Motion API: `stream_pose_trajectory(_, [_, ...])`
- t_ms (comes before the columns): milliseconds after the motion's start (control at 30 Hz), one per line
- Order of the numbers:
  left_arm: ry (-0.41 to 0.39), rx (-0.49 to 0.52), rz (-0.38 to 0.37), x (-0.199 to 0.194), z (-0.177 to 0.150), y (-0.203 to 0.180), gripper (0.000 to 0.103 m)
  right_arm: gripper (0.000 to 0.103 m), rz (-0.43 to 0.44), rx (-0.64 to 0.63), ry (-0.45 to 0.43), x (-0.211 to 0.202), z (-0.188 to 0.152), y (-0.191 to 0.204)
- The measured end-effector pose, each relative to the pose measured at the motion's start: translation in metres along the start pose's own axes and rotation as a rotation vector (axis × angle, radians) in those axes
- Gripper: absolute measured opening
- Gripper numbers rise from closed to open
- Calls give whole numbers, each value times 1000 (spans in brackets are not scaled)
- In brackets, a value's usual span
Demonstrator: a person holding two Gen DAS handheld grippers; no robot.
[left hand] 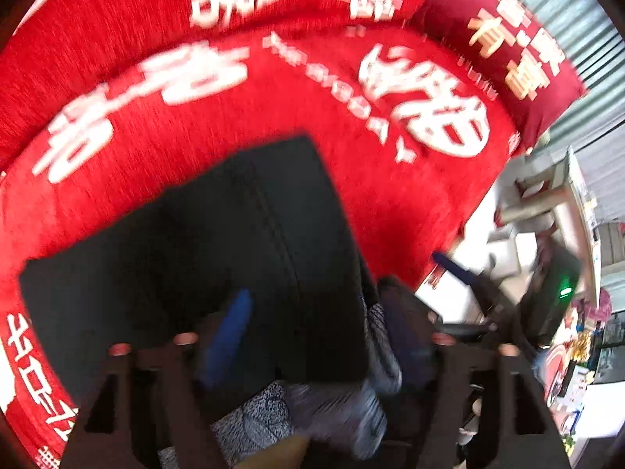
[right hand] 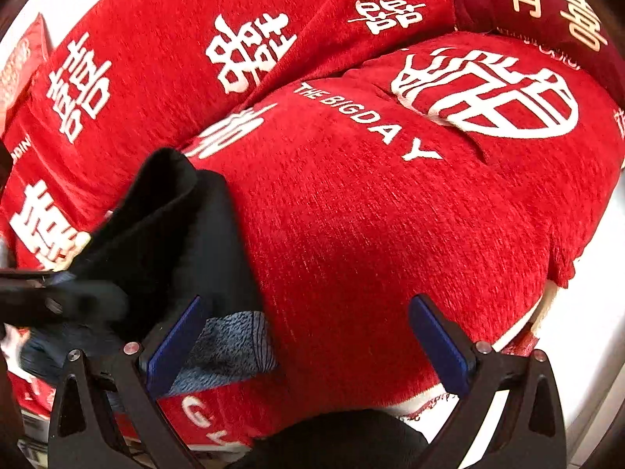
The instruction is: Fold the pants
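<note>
Pants (left hand: 218,242) are lying partly folded ahead of my left gripper (left hand: 316,336), which I am pinching onto fleece lining; my right gripper (right hand: 308,336) is hanging spread. Folds remain.

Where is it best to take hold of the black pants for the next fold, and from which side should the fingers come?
Probably the far corner of the black pants, coming from the far, open side. That edge lies flat and free on the red cover, so one finger could slide under. The near end bunches, showing its grey lining.
</note>
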State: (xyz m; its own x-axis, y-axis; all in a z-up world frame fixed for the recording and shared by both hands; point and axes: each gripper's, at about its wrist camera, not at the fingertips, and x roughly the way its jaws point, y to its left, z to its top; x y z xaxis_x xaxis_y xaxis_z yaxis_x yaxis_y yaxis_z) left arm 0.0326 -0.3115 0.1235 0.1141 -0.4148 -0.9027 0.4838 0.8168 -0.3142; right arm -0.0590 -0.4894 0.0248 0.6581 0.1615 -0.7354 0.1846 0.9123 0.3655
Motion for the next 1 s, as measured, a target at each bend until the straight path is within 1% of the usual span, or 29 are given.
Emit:
stream_pose_trajectory(100, [-53, -29, -47, -26, -1, 7, 79, 103, 105, -8, 9, -14, -5, 4])
stream_pose_trajectory(133, [-69, -50, -61, -34, -4, 15, 79, 103, 174, -17, 17, -17, -7, 6])
stream_pose_trajectory(167, [-81, -66, -57, -38, -7, 23, 79, 103, 233, -20, 22, -20, -10, 8])
stream_pose_trajectory(267, [-106, -135, 22, -46, -27, 60, 79, 103, 253, -34, 12, -22, -13, 10])
stream_pose_trajectory(367, [-101, -229, 115, -45, -49, 104, 79, 103, 262, -18, 50, -16, -12, 11])
stream_pose_trajectory(433, [-101, -300, 116, -46, -66, 131, 79, 103, 259, -9, 28, -24, -11, 7])
stream_pose_trajectory(500, [-108, -358, 110, -47, -82, 151, 79, 103, 289, 11, 21, -30, -13, 3])
stream_pose_trajectory(567, [-106, -373, 121, -43, -93, 159, 79, 103, 332, 6, 42, -31, -17, 5])
stream_pose_trajectory(600, [-105, -373, 126, -41, -95, 160, 79, 103, 339, -14, 63, -28, -20, 10])
stream_pose_trajectory(667, [-101, -356, 141, -36, -103, 157, 79, 103, 317, -69, 102, -19, -27, 26])
stream_pose_trajectory(733, [-103, -325, 160, -32, -106, 151, 79, 103, 324, -120, 134, -9, -34, 45])
stream_pose_trajectory(767, [-108, -311, 162, -30, -107, 148, 79, 99, 334, -139, 146, -5, -37, 54])
stream_pose_trajectory(800, [-112, -298, 165, -28, -109, 145, 79, 82, 334, -154, 156, -1, -39, 61])
stream_pose_trajectory(833, [-111, -290, 169, -26, -109, 142, 79, 71, 314, -175, 171, 4, -40, 69])
stream_pose_trajectory(867, [-109, -283, 176, -25, -109, 140, 79, 48, 278, -194, 174, 7, -40, 75])
stream_pose_trajectory(900, [-107, -278, 183, -23, -109, 138, 79, 34, 247, -212, 173, 10, -37, 80])
stream_pose_trajectory(933, [-107, -277, 187, -22, -109, 138, 79, 32, 244, -216, 168, 9, -35, 82])
stream_pose_trajectory(1000, [-113, -282, 179, -24, -109, 139, 79, 26, 236, -232, 127, 1, -25, 90])
